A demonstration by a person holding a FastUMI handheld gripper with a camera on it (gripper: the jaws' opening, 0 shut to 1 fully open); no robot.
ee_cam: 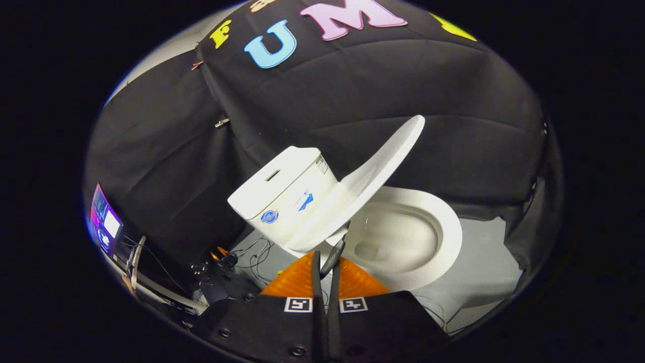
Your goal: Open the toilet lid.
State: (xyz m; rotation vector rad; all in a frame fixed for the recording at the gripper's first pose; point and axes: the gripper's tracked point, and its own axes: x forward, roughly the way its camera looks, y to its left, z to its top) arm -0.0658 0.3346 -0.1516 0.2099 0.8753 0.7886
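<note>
Pressing my gripper (326,254), fingers nearly closed and gripping nothing, I am nudging the half-raised toilet lid (370,176) at twelve o'clock; I should be pushing steadily toward the tank (282,194).

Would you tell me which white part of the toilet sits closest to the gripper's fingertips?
The raised lid: its lower edge lies just ahead of the shut gripper, while the tank and the bowl rim sit farther off.

Glossy smooth ceramic-looking toilet (403,237), smooth plastic-looking lid (373,176), matt cloth wall (403,91).
</note>
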